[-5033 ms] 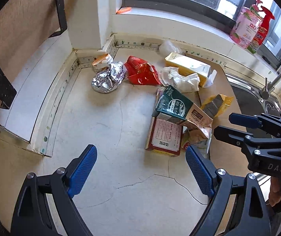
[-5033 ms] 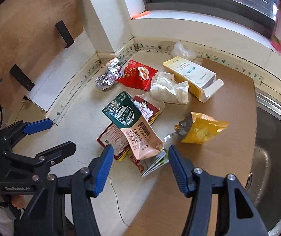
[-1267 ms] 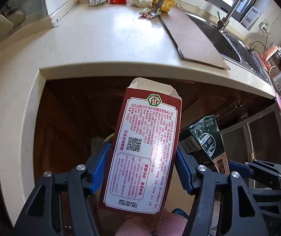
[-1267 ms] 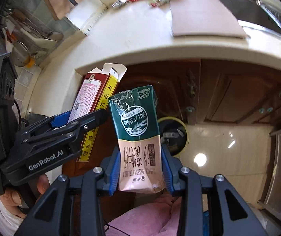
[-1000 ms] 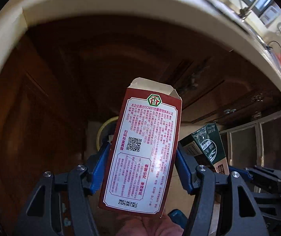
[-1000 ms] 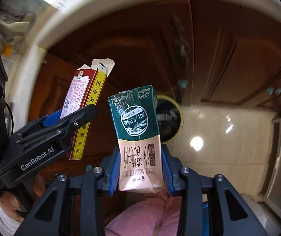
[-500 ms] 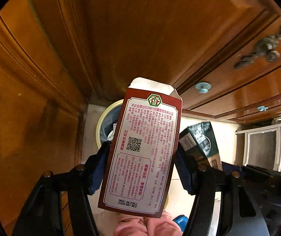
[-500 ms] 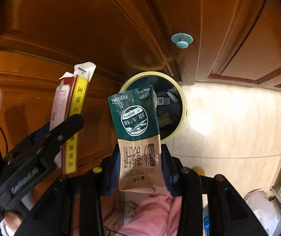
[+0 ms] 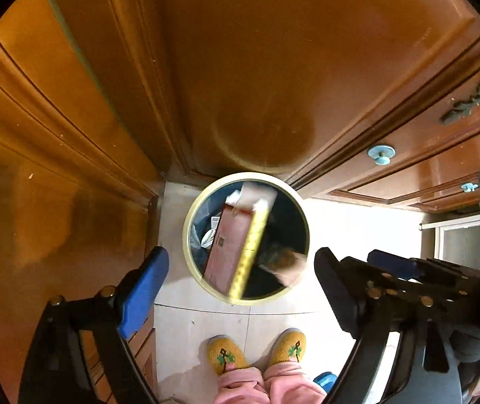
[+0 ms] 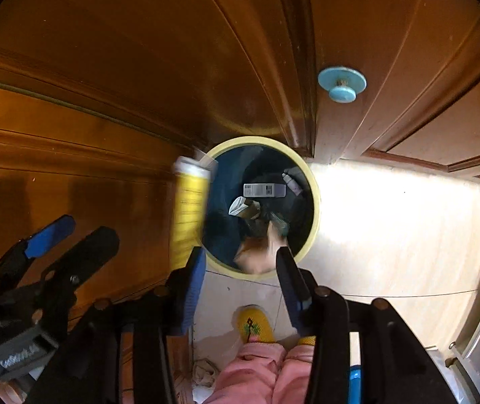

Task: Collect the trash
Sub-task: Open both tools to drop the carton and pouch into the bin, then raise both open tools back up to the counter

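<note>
Brown wooden cabinet doors (image 9: 256, 67) stand behind a round bin (image 9: 191, 215) on the pale tiled floor (image 10: 391, 229). The left claw (image 9: 240, 281) is opening with nothing between its fingers, and the red box (image 9: 231, 239), blurred, is over the bin's mouth. The right claw (image 10: 240, 271) is opening too, and the green-and-tan pouch (image 10: 261, 245) is blurred just beyond its fingers, over the bin.

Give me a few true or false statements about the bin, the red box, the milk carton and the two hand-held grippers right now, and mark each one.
1. The red box is clamped in the left hand-held gripper. False: its jaws are opening and empty; the blurred box is over the bin mouth.
2. The bin stands on the floor against wooden cabinet doors. True.
3. The milk carton is blurred just beyond the right hand-held gripper, over the bin. True.
4. The bin is empty. False: other trash already lies inside.
5. The person wears yellow slippers. True.
</note>
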